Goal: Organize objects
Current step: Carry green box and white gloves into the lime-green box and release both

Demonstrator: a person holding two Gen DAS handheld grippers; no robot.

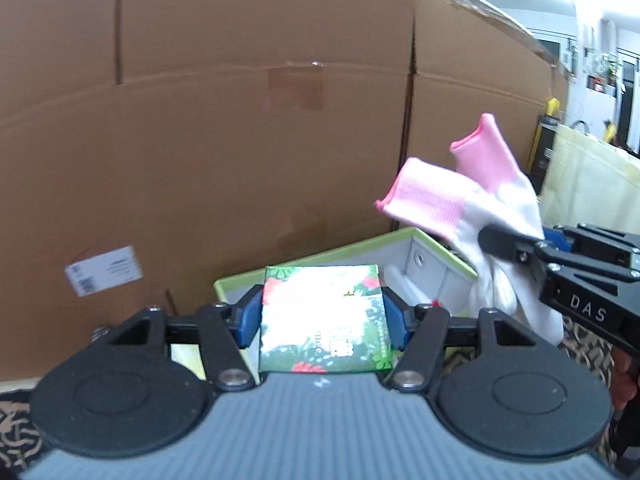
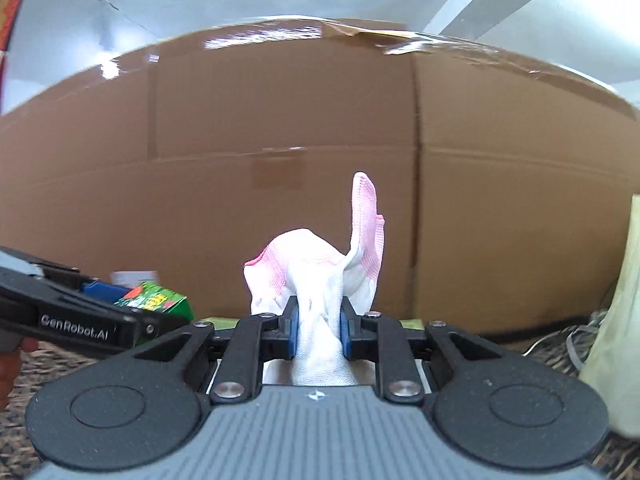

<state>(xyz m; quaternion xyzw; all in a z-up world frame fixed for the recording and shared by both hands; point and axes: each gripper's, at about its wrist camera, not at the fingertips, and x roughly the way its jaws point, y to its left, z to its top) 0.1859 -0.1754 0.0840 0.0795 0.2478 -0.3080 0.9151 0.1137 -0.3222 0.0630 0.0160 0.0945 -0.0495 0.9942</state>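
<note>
My left gripper is shut on a green floral box and holds it over a green-rimmed storage bin with a grey lining. My right gripper is shut on white gloves with pink cuffs, which stick up between its blue pads. In the left wrist view the gloves hang at the right, above the bin's right side, pinched by the right gripper. In the right wrist view the floral box shows at the left, held in the left gripper.
A big brown cardboard box stands close behind the bin and fills the background in both views. A pale yellow bag stands at the right. A dark patterned rug covers the floor.
</note>
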